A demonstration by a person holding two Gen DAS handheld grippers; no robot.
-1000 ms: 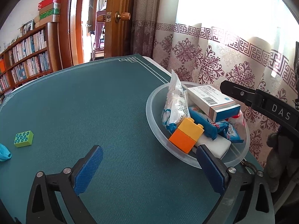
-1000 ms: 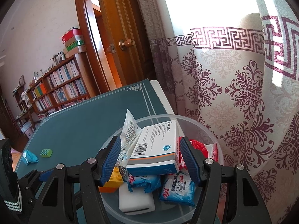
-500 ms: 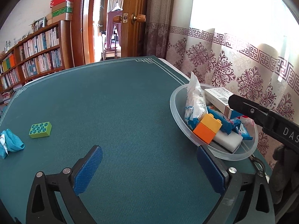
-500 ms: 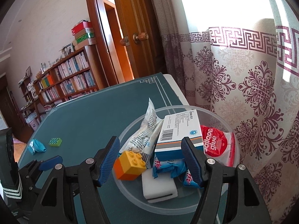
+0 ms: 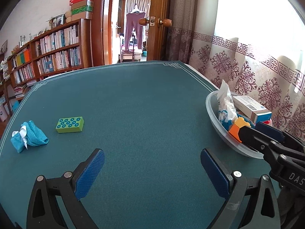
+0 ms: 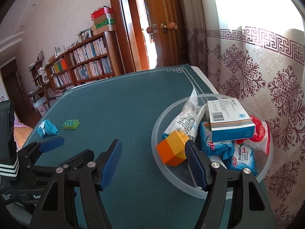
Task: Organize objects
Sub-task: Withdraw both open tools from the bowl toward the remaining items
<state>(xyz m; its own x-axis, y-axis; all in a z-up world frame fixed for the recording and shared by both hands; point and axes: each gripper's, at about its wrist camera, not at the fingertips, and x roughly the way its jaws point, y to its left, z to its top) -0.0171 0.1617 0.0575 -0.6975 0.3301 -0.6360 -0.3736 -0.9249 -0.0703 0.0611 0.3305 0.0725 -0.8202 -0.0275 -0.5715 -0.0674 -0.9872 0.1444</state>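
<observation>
The left gripper (image 5: pixel 152 169) is wide apart and holds nothing above the green mat (image 5: pixel 143 105). Ahead to its left lie the green block (image 5: pixel 70 124) and blue cloth (image 5: pixel 28 135). The right gripper (image 6: pixel 153 163) is wide too, empty, with one finger over the full bowl (image 6: pixel 167 175).

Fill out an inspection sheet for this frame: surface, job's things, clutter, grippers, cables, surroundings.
Surface: green table mat with a white border line.
Job's things: clear bowl at the mat's right edge holds an orange-yellow block, a white-blue box, a clear packet and blue sachets; a green block and a blue cloth lie loose on the mat's left.
Clutter: nothing seen.
Grippers: left gripper open and empty above the mat; right gripper open and empty at the bowl's near rim.
Cables: nothing seen.
Surroundings: bookshelf, open wooden door, patterned curtain.
</observation>
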